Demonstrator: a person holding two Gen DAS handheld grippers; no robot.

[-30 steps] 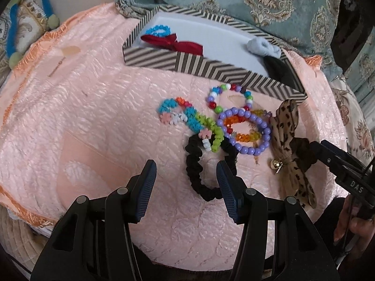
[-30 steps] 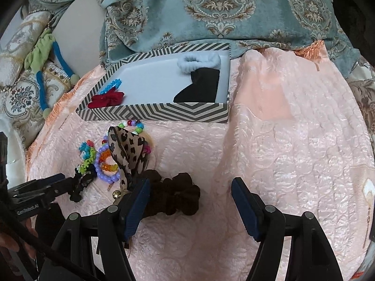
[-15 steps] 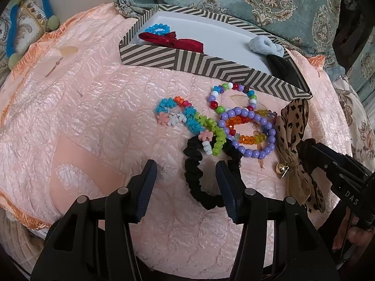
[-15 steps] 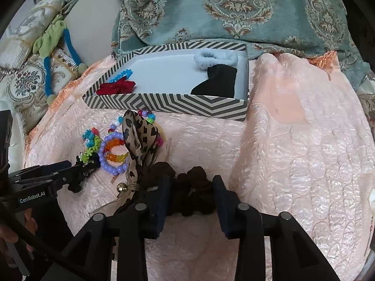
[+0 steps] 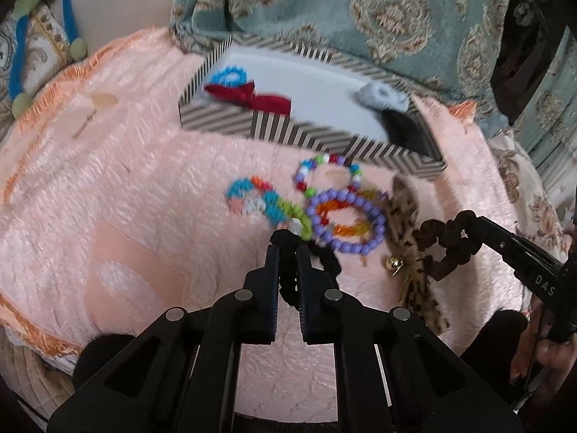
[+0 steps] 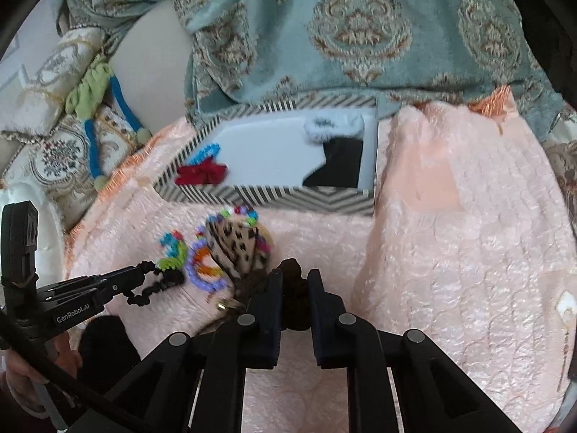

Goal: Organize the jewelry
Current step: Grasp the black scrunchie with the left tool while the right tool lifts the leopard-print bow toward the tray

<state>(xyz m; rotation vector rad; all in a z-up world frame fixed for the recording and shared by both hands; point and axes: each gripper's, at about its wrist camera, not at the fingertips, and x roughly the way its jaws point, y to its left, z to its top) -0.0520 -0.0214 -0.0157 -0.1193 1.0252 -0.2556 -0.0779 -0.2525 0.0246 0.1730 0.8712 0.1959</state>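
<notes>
Scrunchies fill both of your tools right now. Your left tool (image 5: 287, 252) is clamped nearly shut on the black scrunchie (image 5: 288, 274), whose loop hangs from the pads just above the pink quilt (image 5: 126, 187). Your right tool (image 6: 293, 278) is likewise pinched almost closed on the brown scrunchie (image 6: 294, 288); from the left wrist view that scrunchie (image 5: 447, 249) dangles off the tool's tip, clear of the quilt.

Just beyond your left tool lies the loose jewelry: a purple bead bracelet (image 5: 346, 220) with an orange bead bracelet (image 5: 339, 213) inside its ring, a flower-bead bracelet (image 5: 267, 202) in blue, green and white to its left, and a mixed-colour bead bracelet (image 5: 328, 173) behind it. A leopard-print bow (image 5: 407, 223) with a small gold bell (image 5: 393, 261) lies beside the purple beads, stretching toward you.

Farther back on the quilt sits the striped box (image 5: 288, 131), open, with a white floor. In its left end you have a red bow (image 5: 252, 95) and a blue bead bracelet (image 5: 229, 75); in its right end, a pale fluffy scrunchie (image 5: 382, 93) above a black item (image 5: 404, 126) too blurred to name.

Behind the box hangs a teal patterned fabric (image 5: 360, 18).
</notes>
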